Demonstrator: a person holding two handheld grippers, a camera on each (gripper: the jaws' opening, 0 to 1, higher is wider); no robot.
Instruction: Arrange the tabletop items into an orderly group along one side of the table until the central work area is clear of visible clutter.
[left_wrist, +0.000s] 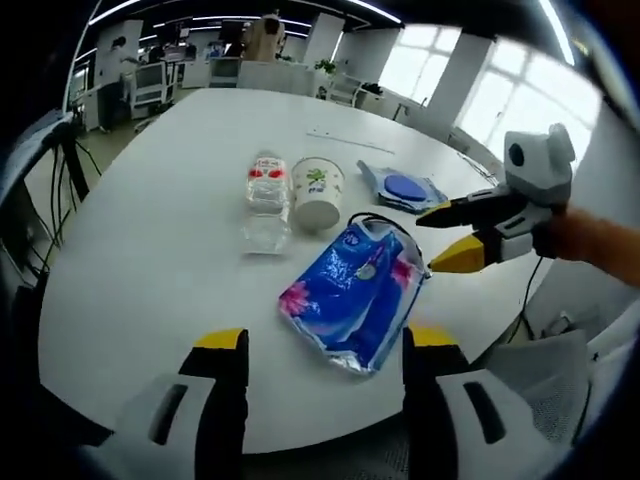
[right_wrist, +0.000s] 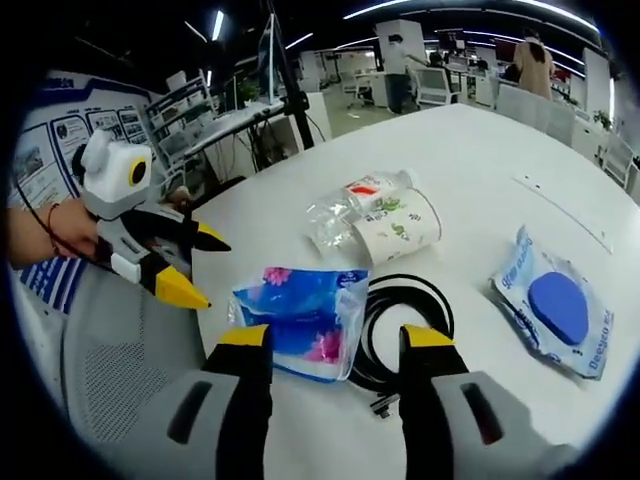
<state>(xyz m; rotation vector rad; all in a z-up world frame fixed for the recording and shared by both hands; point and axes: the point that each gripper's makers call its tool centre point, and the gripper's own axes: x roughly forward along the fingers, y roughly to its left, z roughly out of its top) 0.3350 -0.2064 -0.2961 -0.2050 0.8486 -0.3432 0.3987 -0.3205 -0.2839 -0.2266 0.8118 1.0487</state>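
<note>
A blue flowered tissue pack (left_wrist: 350, 295) lies on the white table (left_wrist: 150, 250) just ahead of my left gripper (left_wrist: 325, 345), which stands open with nothing between its jaws. Behind the pack lie a clear plastic bottle (left_wrist: 267, 200) and a paper cup (left_wrist: 318, 192) side by side, with a blue pouch (left_wrist: 405, 190) to their right. My right gripper (left_wrist: 430, 243) comes in from the right, open, beside the pack. In the right gripper view, my right gripper (right_wrist: 337, 340) is open over the tissue pack (right_wrist: 300, 320) and a coiled black cable (right_wrist: 405, 320). The bottle (right_wrist: 350, 205), cup (right_wrist: 400, 228) and pouch (right_wrist: 555, 305) lie beyond. My left gripper (right_wrist: 215, 272) is open at the left.
A thin pale strip (left_wrist: 350, 140) lies farther back on the table. A grey mesh chair (right_wrist: 120, 360) stands at the table's near edge. Desks, shelves and people fill the office behind.
</note>
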